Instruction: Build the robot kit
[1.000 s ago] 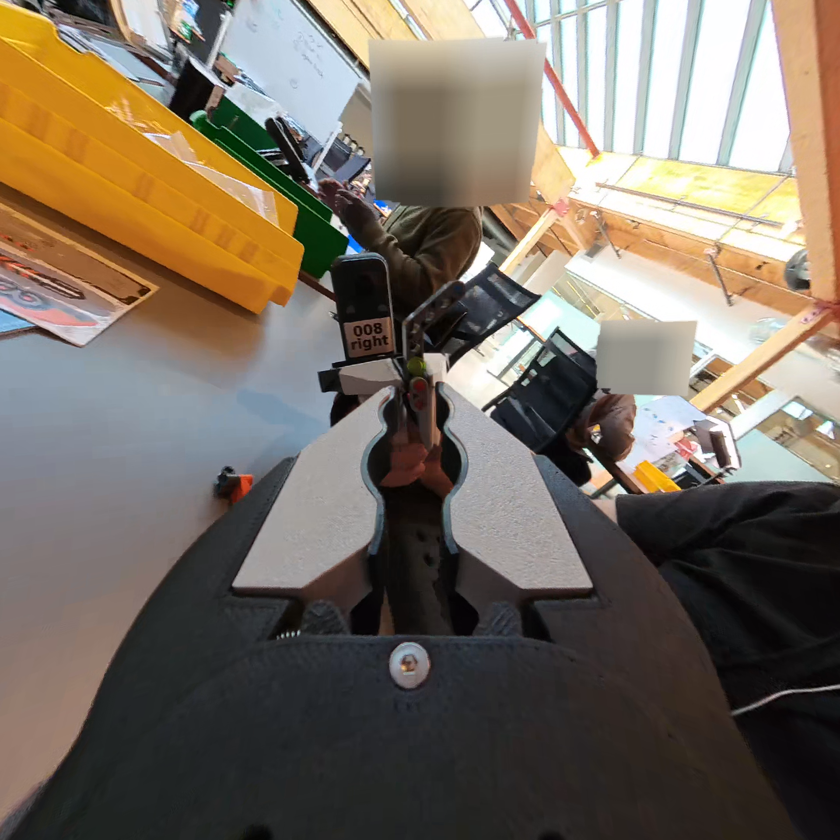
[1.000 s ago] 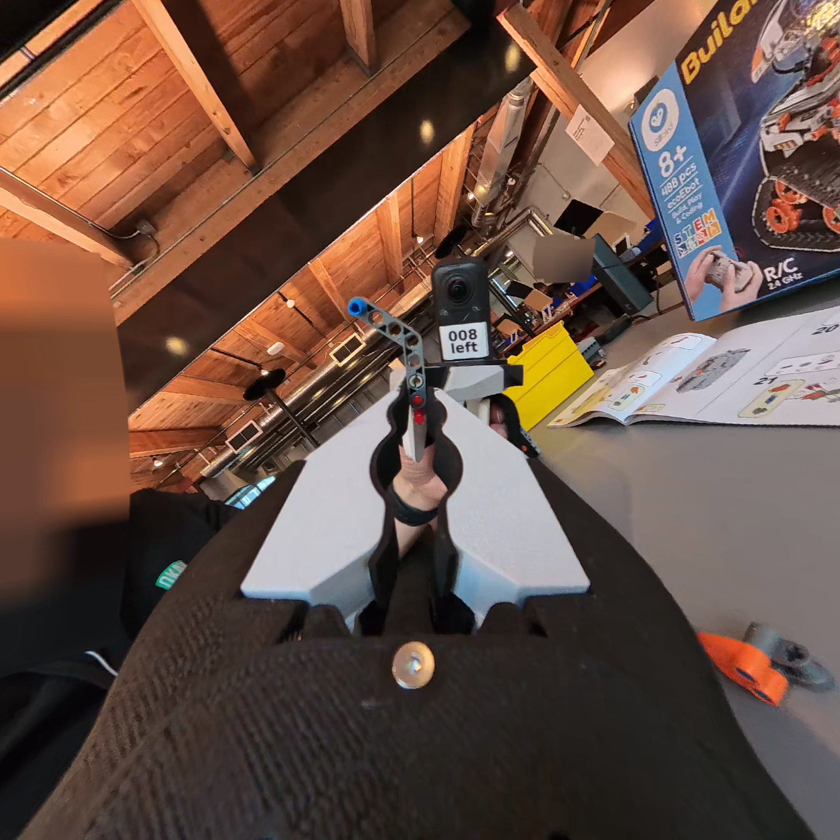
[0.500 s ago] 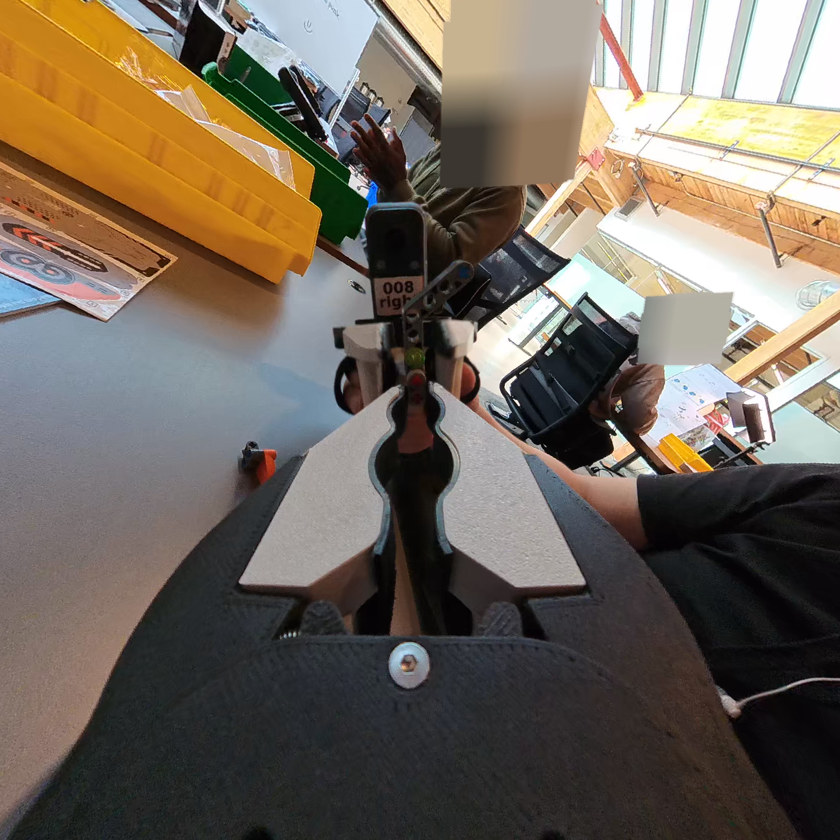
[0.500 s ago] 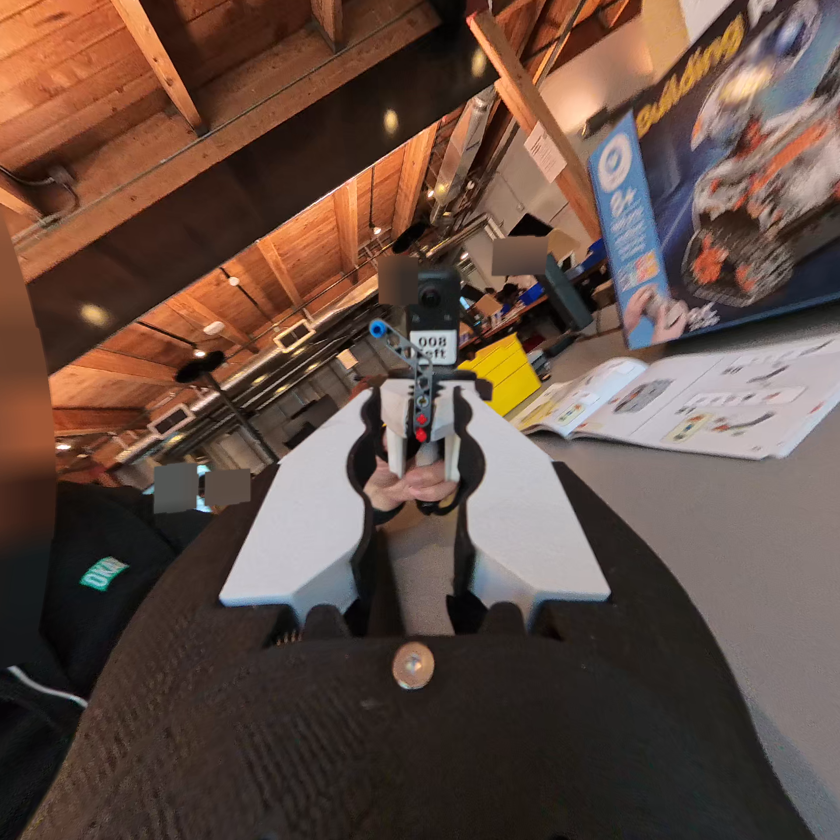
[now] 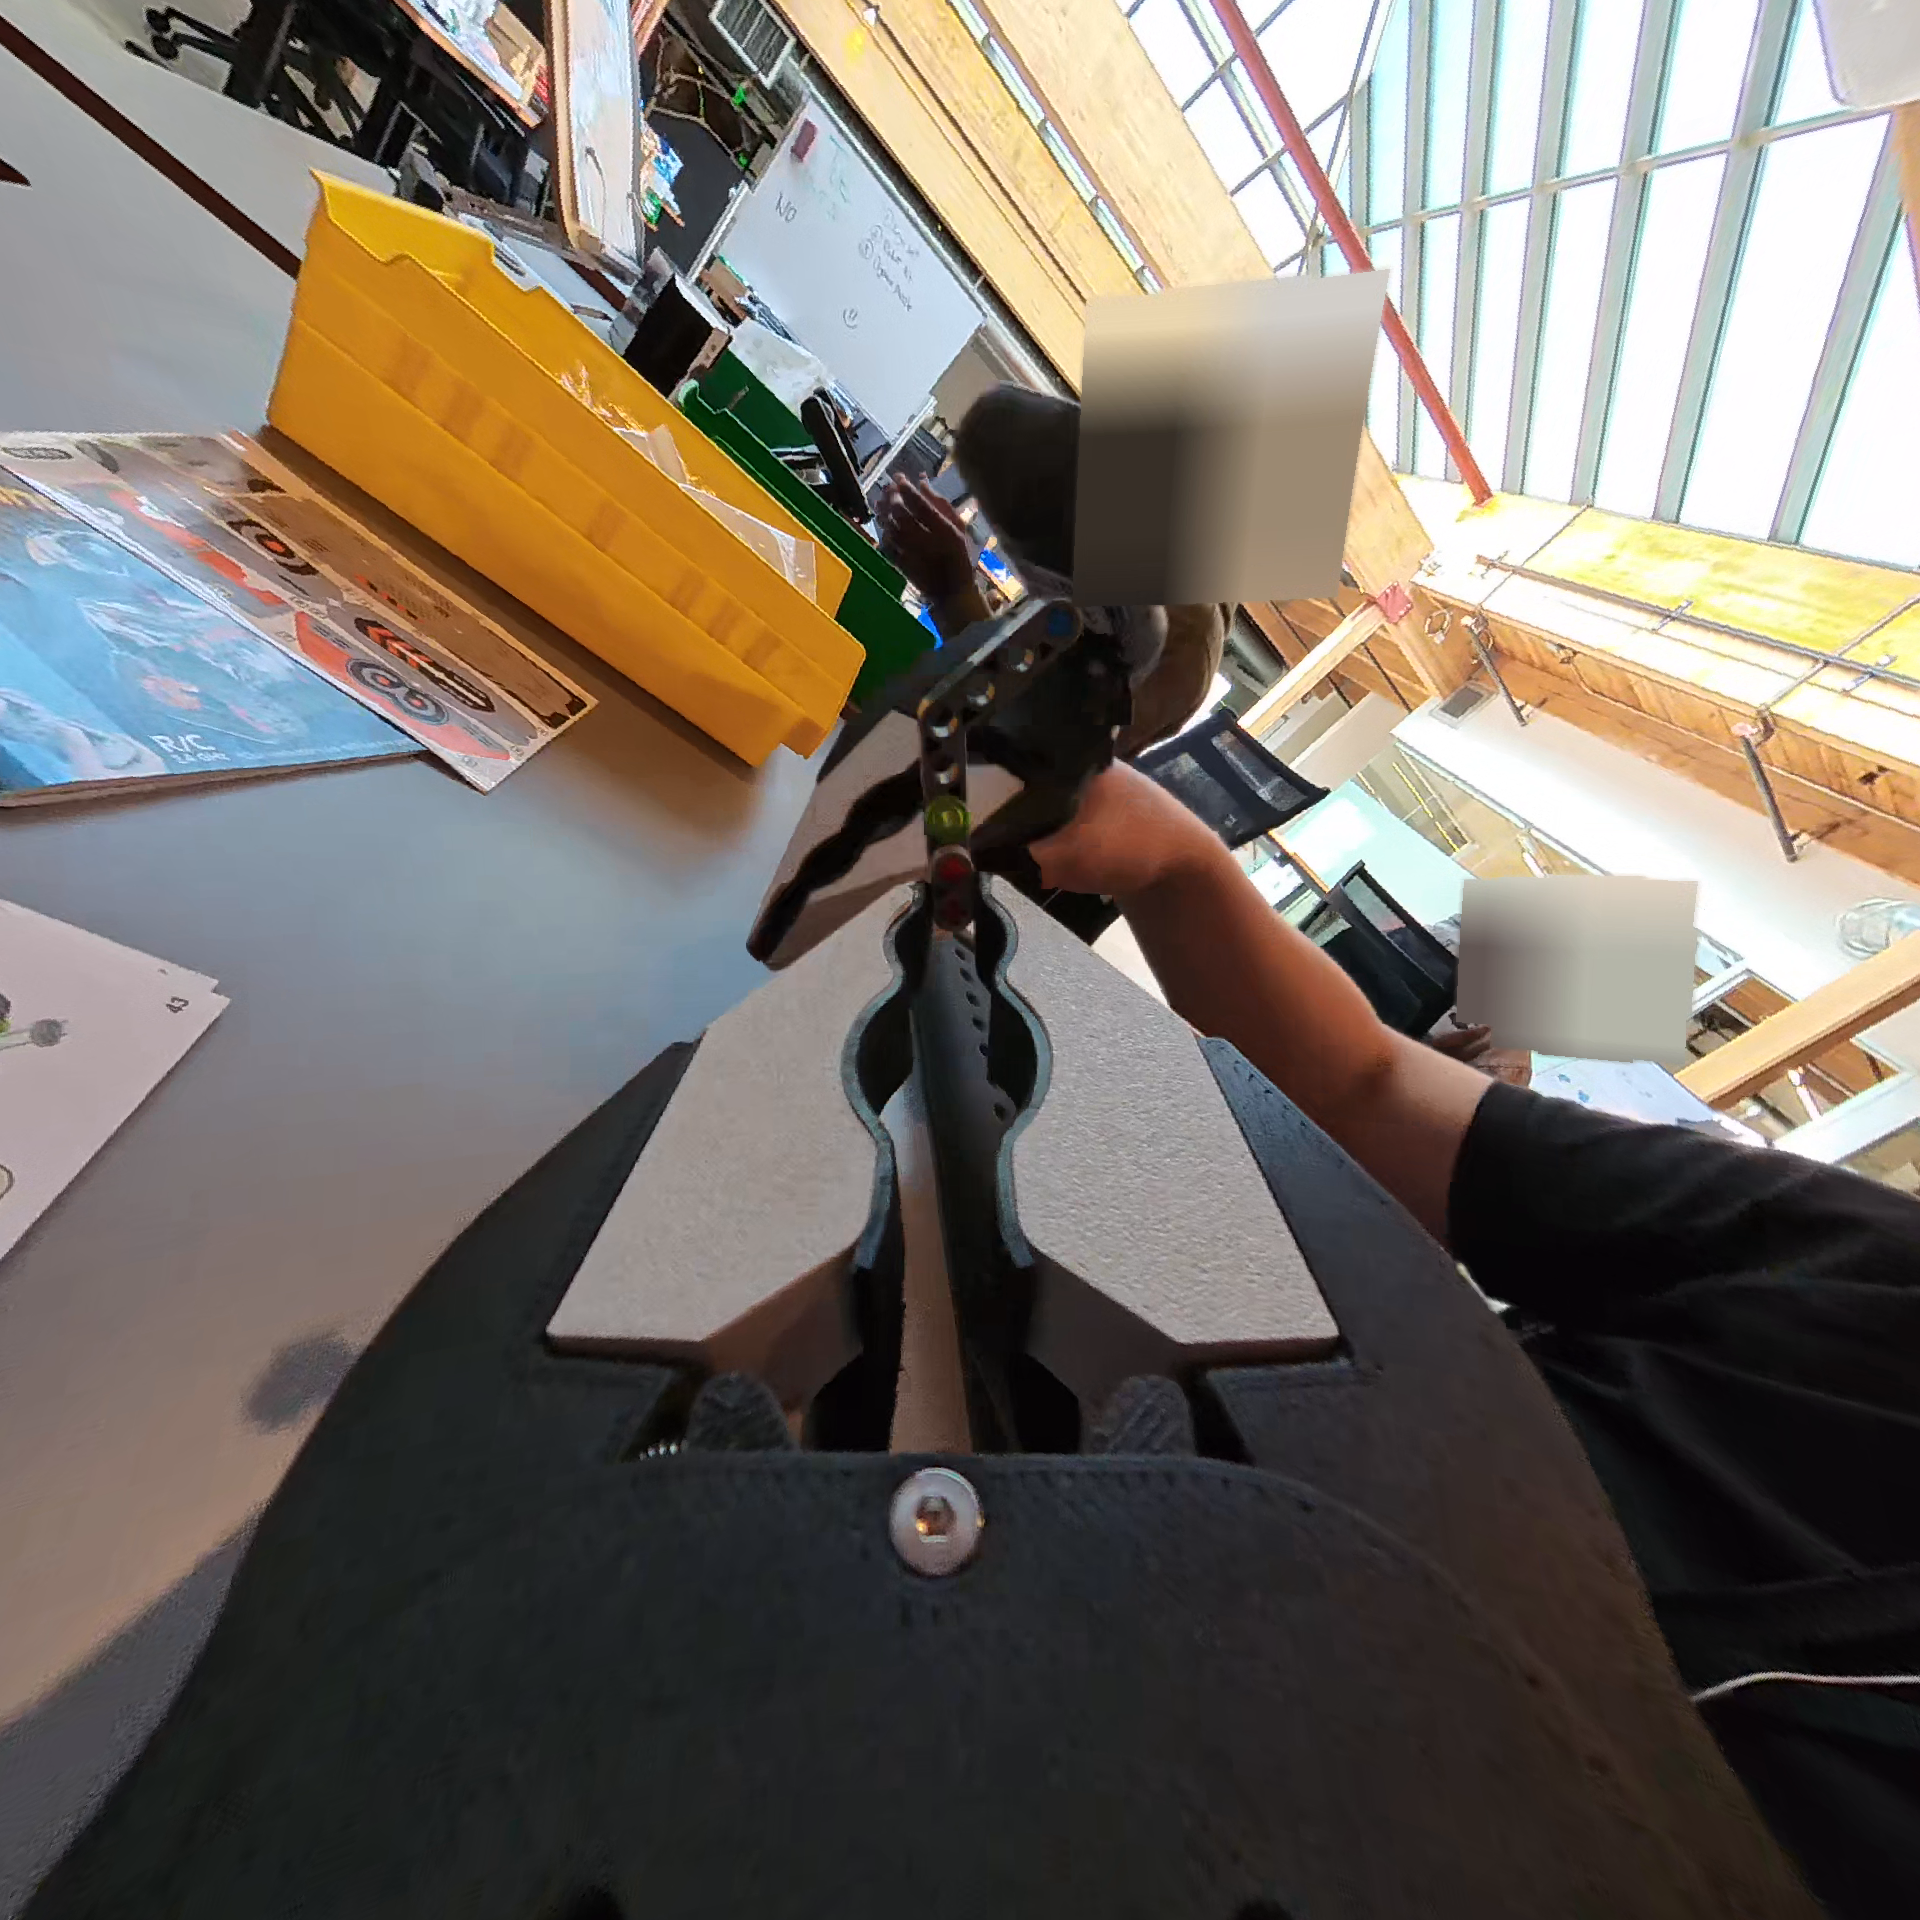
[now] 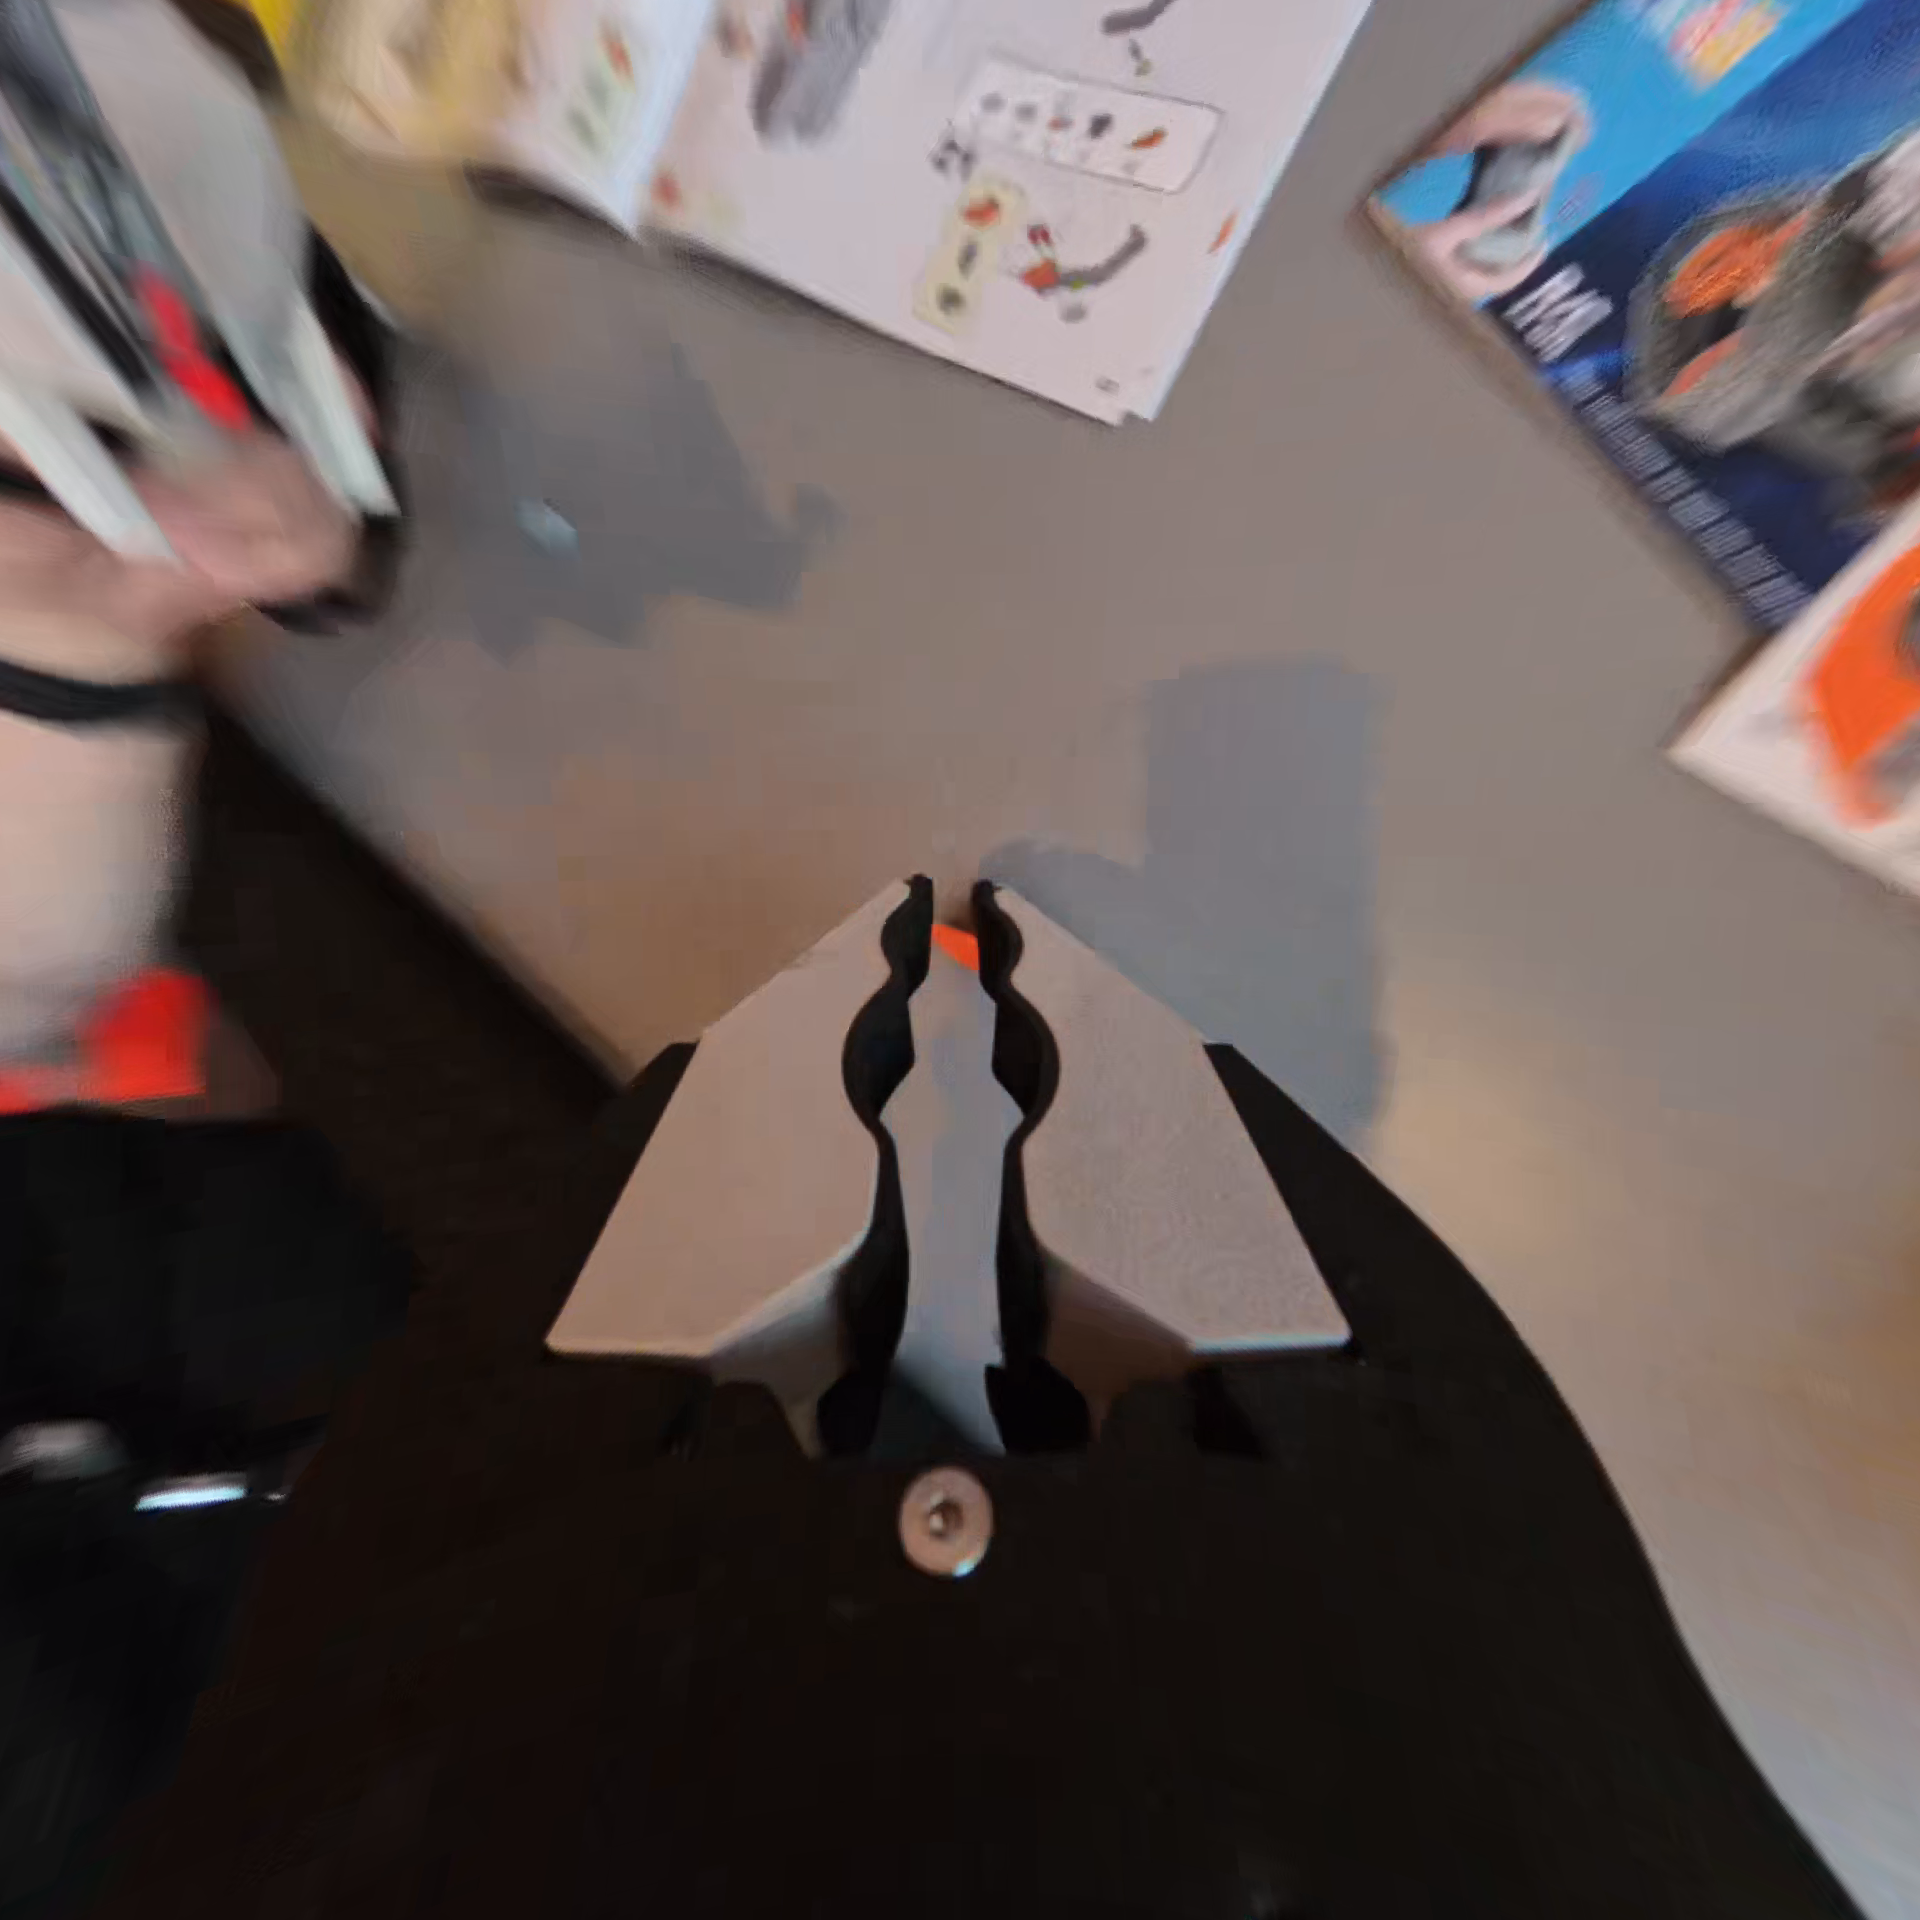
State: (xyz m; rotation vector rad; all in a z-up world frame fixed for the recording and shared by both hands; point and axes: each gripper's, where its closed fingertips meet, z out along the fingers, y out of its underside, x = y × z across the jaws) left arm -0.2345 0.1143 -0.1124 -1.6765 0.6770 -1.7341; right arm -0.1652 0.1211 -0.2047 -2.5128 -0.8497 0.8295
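My left gripper [image 5: 948, 904] is shut on a dark grey bent beam [image 5: 961, 727] and holds it up above the grey table [image 5: 416, 987]. The beam has a green pin, a red pin and a blue pin at its far end. My right gripper [image 5: 779, 930] is off the beam and tilts down to the table just beyond it. In the blurred right wrist view, my right gripper [image 6: 953, 888] points down at the table. Its jaws stand a narrow gap apart. A small orange piece [image 6: 954, 943] shows in that gap at the tips. Whether it is clamped is unclear.
A yellow bin [image 5: 540, 468] and a green bin [image 5: 831, 561] stand at the back. A flat toy box [image 5: 156, 644] [image 6: 1714, 291] and an open instruction booklet [image 6: 935, 156] lie on the table. People sit beyond the table edge. Spacing between my two grippers at the tips: around 12 cm.
My right gripper let go of the beam, opened, then swung down to the table with its jaws drawn closer together. My left gripper keeps the beam and has turned left.
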